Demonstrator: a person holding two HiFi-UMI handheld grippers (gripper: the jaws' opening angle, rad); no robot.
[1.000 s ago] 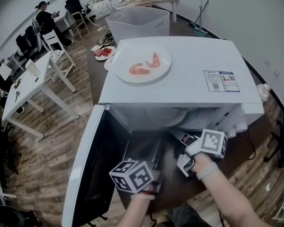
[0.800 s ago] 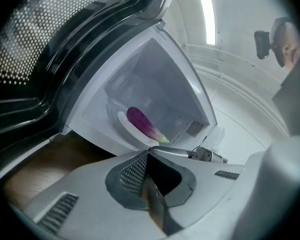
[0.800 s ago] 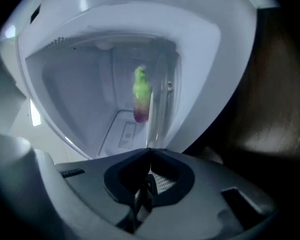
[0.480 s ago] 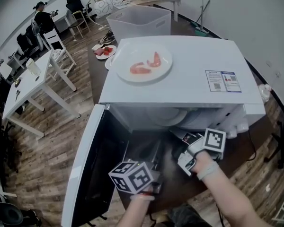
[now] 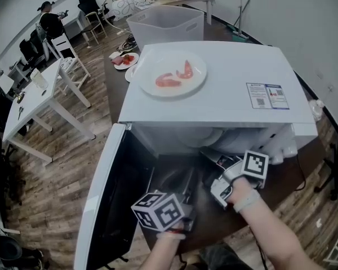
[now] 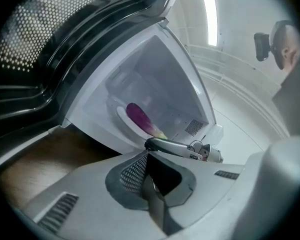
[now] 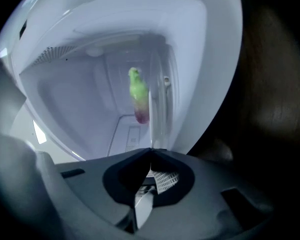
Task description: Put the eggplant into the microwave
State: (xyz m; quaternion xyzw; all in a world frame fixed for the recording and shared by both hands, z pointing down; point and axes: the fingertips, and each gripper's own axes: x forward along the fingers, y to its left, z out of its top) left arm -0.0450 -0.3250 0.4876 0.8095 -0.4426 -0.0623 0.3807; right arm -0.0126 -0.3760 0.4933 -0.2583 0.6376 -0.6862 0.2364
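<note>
- The left gripper (image 6: 147, 153) has its jaws closed tip to tip, with nothing between them.
- The right gripper (image 7: 150, 150) is the same: its jaws are pressed together and empty.
- Both grippers are held in front of the open microwave (image 5: 225, 66). In the head view the left one is lower, beside the door, and the right one is nearer the right side of the opening.
- The eggplant (image 6: 139, 118) is apart from both grippers. It lies inside the microwave cavity on a white plate (image 6: 121, 115).
- It has a purple body and a green stem end. The right gripper view shows it past the edge of that plate.
- The microwave door (image 5: 101, 207) is swung wide open to the left, its dark inner face towards the grippers.
- On the microwave's flat white top sits a round white dish (image 5: 146, 86) holding two pink shrimp (image 5: 165, 81).
- A printed label (image 5: 267, 96) is stuck near the top's right front corner.
- The microwave stands on a dark brown table (image 5: 114, 91). A clear plastic bin (image 5: 166, 27) is behind it, and a small plate of food (image 5: 124, 62) sits off its left rear corner.
</note>
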